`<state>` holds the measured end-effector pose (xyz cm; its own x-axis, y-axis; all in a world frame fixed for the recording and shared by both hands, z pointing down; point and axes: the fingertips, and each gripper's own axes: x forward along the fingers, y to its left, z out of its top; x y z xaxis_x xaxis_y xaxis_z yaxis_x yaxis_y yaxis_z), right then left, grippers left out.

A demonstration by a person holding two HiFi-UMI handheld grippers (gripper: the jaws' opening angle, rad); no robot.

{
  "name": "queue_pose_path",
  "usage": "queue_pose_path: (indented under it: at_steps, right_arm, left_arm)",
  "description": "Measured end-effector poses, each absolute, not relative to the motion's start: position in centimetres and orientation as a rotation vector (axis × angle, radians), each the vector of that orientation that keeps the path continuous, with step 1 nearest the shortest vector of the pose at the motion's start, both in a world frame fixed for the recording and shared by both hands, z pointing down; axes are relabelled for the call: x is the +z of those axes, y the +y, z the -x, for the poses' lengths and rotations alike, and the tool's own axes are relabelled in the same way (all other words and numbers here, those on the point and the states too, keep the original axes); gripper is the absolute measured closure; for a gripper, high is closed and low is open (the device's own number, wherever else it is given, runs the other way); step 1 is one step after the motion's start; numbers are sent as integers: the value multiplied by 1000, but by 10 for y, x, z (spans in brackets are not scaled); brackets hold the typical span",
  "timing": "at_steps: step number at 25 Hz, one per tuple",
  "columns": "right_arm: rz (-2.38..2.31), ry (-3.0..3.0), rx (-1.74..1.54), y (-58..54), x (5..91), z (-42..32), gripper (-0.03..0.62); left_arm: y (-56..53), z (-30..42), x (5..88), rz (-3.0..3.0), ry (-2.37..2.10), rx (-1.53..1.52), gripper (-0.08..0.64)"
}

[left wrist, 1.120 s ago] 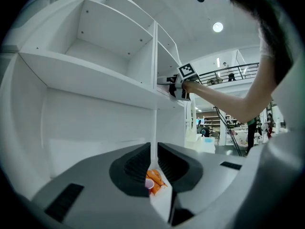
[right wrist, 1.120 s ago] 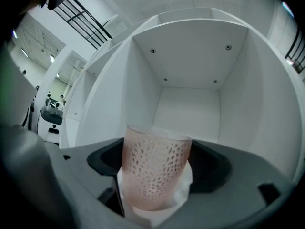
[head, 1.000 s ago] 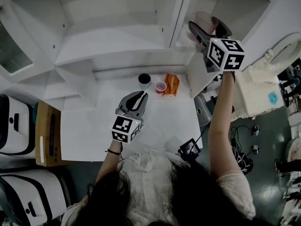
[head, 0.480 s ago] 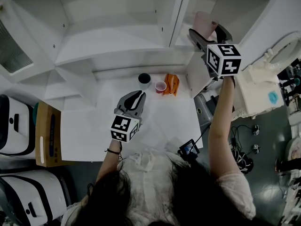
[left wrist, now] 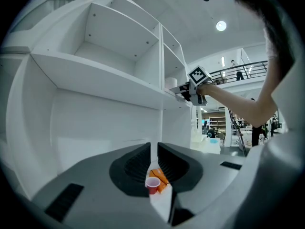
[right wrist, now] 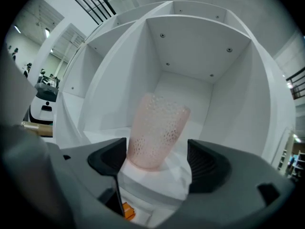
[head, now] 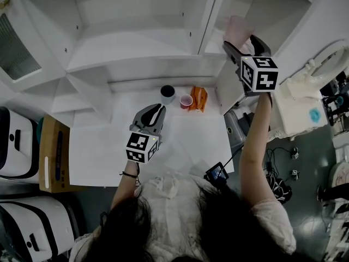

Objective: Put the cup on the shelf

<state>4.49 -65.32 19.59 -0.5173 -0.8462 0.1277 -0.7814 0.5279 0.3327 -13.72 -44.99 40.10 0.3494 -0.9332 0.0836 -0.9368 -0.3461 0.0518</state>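
A tall pink dimpled cup (right wrist: 155, 130) stands upright at the front of the white shelf's upper right compartment (right wrist: 186, 92). My right gripper (right wrist: 157, 159) is open around it. The left jaw touches the cup's base and a gap shows on the right jaw's side. In the head view the pink cup (head: 238, 27) sits just beyond the right gripper (head: 244, 41). My left gripper (head: 155, 110) hovers low over the white table (head: 98, 146), shut on nothing. The left gripper (left wrist: 154, 149) points at a small red cup (left wrist: 153, 185).
On the table by the shelf's foot stand a dark cup (head: 168, 93), the small red cup (head: 186, 100) and an orange packet (head: 199, 97). A cardboard box (head: 53, 154) and white machines are on the left. Cables and gear lie on the floor at the right.
My right gripper has carried the pink cup a little deeper into the upper right compartment. The left gripper has hardly moved.
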Motion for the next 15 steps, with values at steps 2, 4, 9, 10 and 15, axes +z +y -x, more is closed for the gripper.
queue_pose_path:
  at_steps: [2, 4, 9, 10, 15]
  right_arm:
    - [-1377, -2495, -337, -649, 196, -50, 219]
    - [-1381, -2517, -324, -645, 196, -52, 219]
    - [-1346, -2591, -323, -628, 197, -52, 221]
    - [-1353, -2597, -332, -623, 197, -52, 221]
    - [-1284, -2673, -369, -590, 206, -47, 221]
  left_arm:
    - [-449, 137, 401, -2507, -1741, 55, 503]
    - [-448, 136, 400, -2513, -1737, 50, 503]
    - [-443, 131, 400, -2525, -1727, 49, 503]
    - [-441, 130, 400, -2528, -1726, 51, 503]
    - [-434, 126, 401, -2526, -1726, 47, 503]
